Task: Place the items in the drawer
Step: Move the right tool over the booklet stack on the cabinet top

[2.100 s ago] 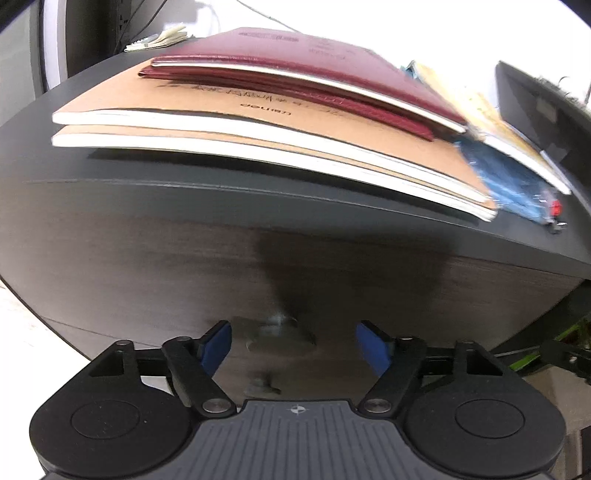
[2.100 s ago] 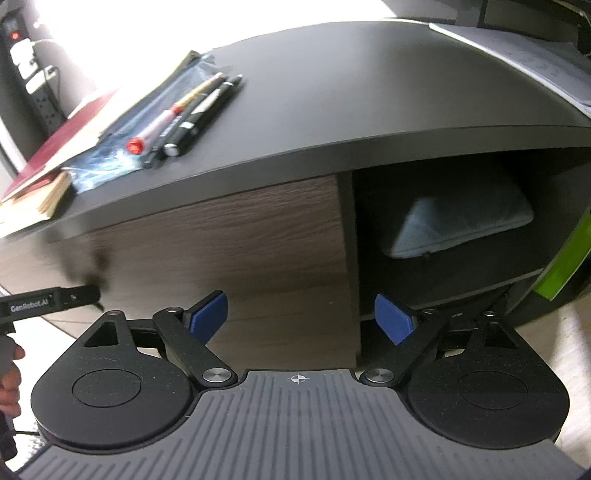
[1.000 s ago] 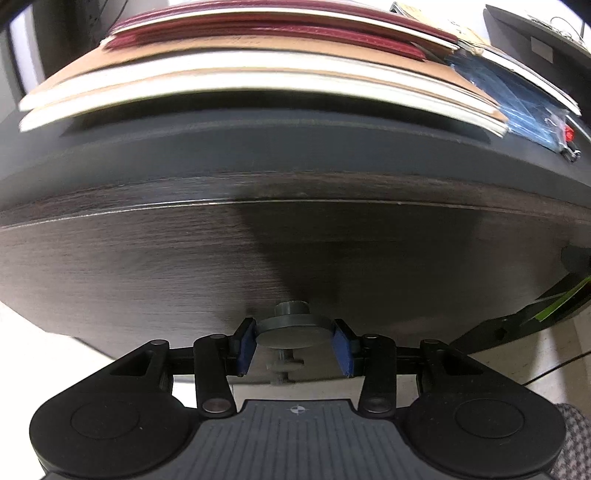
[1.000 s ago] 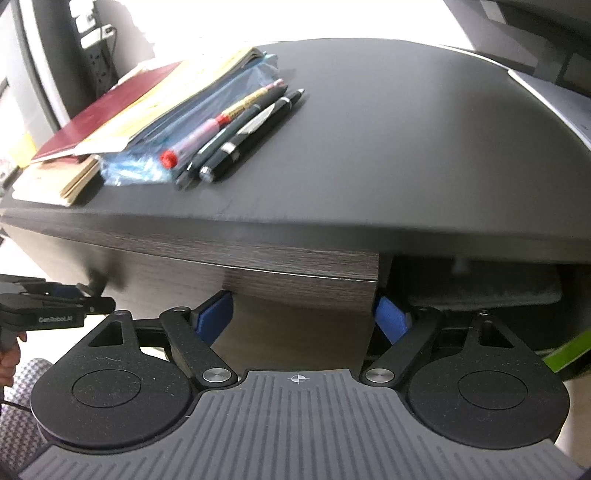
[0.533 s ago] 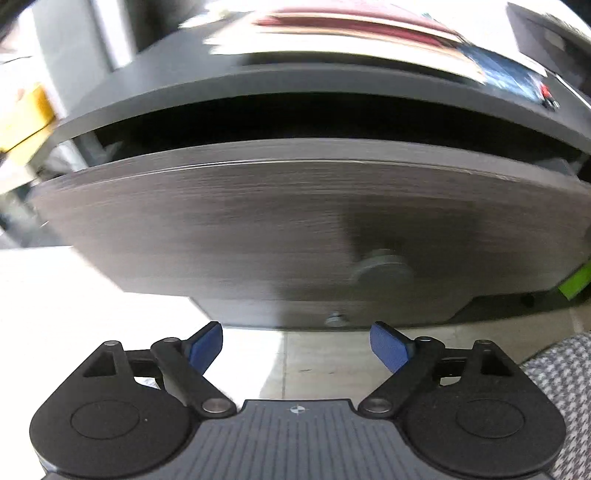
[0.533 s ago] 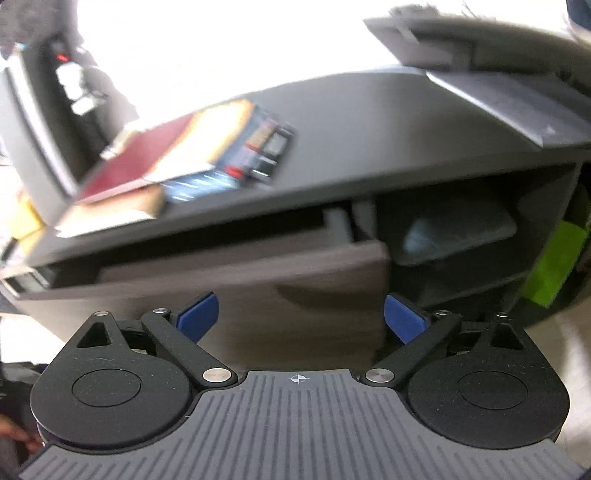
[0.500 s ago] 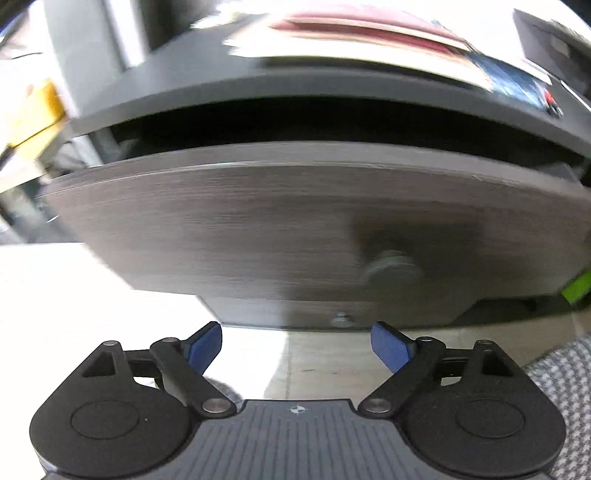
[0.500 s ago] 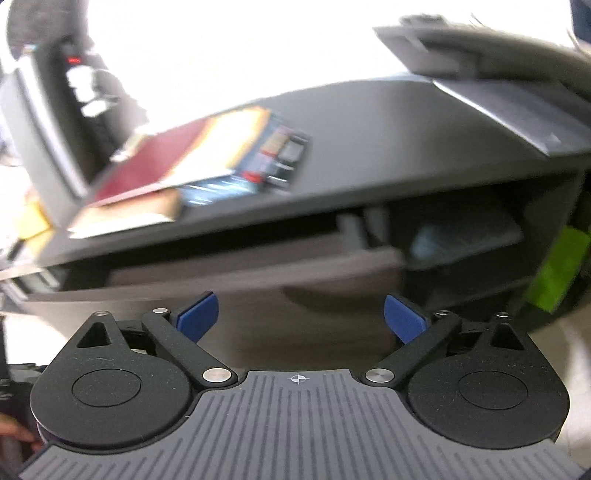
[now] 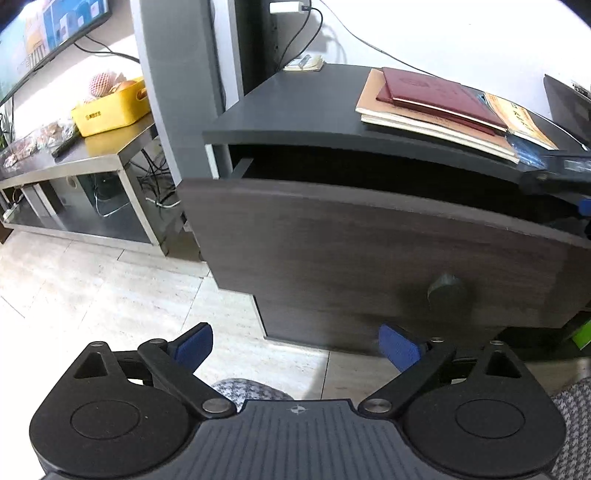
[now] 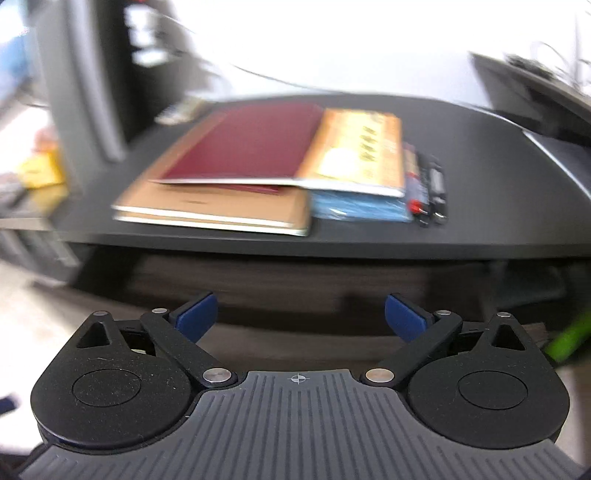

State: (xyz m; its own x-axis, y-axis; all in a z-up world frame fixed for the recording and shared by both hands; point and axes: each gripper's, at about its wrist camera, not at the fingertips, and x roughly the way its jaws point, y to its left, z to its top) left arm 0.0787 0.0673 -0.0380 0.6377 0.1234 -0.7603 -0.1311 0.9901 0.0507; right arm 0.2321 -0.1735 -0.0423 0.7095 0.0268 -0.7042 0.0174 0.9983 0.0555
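Observation:
The dark wood drawer [image 9: 369, 243] stands pulled out from under the black desk top [image 9: 295, 110], its round knob [image 9: 446, 290] facing me. My left gripper [image 9: 295, 345] is open, low and back from the drawer front. On the desk lies a stack of tan notebooks [image 10: 218, 206] with a maroon booklet [image 10: 251, 144] and a yellow booklet [image 10: 358, 151] on top, beside a blue plastic pouch [image 10: 354, 210] and pens [image 10: 432, 192]. The same maroon booklet [image 9: 436, 96] shows in the left wrist view. My right gripper [image 10: 299, 317] is open in front of the stack, above the drawer, and its view is blurred.
To the left stands a low steel TV stand [image 9: 92, 162] with a yellow basket [image 9: 110, 110] and a screen [image 9: 48, 29] above. A grey pillar [image 9: 177, 74] sits beside the desk. Tiled floor [image 9: 110, 295] lies below. Part of the other gripper [image 9: 557, 173] reaches in at the right edge.
My left gripper shut on the knob, pulled the drawer out, let go and backed away to the left. My right gripper swung left from the desk's right part to face the stack.

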